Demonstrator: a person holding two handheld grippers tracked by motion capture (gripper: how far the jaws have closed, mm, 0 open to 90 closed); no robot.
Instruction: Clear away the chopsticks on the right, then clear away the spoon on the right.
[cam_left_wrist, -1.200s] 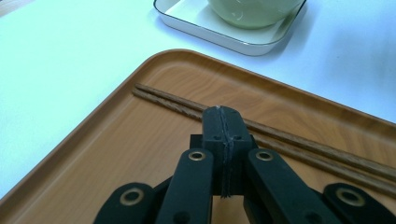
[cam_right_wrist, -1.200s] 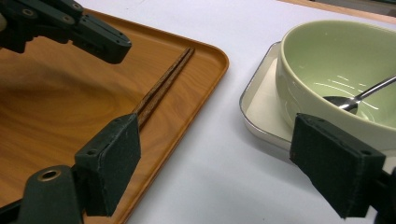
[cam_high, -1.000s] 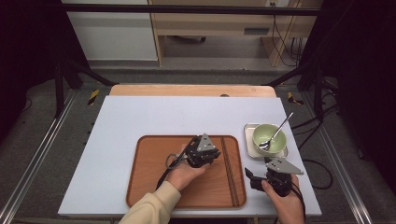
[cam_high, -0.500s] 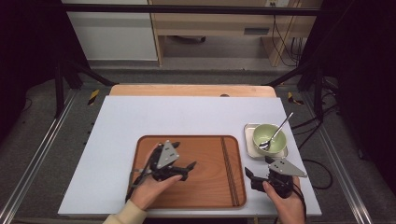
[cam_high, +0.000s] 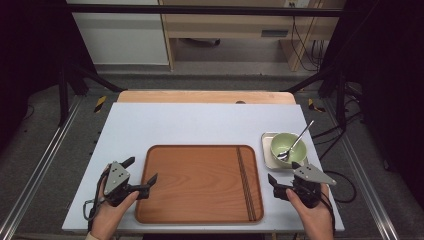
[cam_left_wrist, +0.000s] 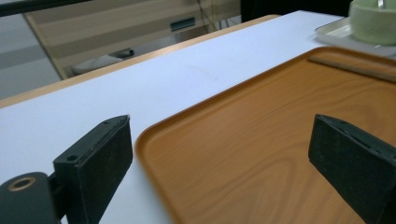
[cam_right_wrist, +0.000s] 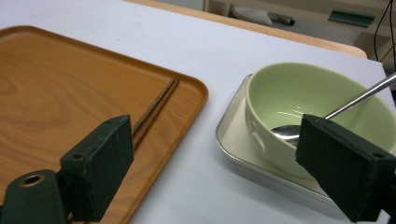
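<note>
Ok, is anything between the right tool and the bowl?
Nothing visible. The right tool, whose empty jaws have just been opening, faces the bowl across bare table; only the low rim of its dish lies between.

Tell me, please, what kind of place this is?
Probably a lab set up for recording: a white table framed by black metal struts, loose cables behind, and a wooden tray laid out for handling.

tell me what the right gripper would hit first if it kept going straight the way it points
Most likely the green bowl on its small metal tray. The right gripper is open and empty, and the tray's near rim lies just ahead, so that low rim might be met first; depth is hard to judge.
</note>
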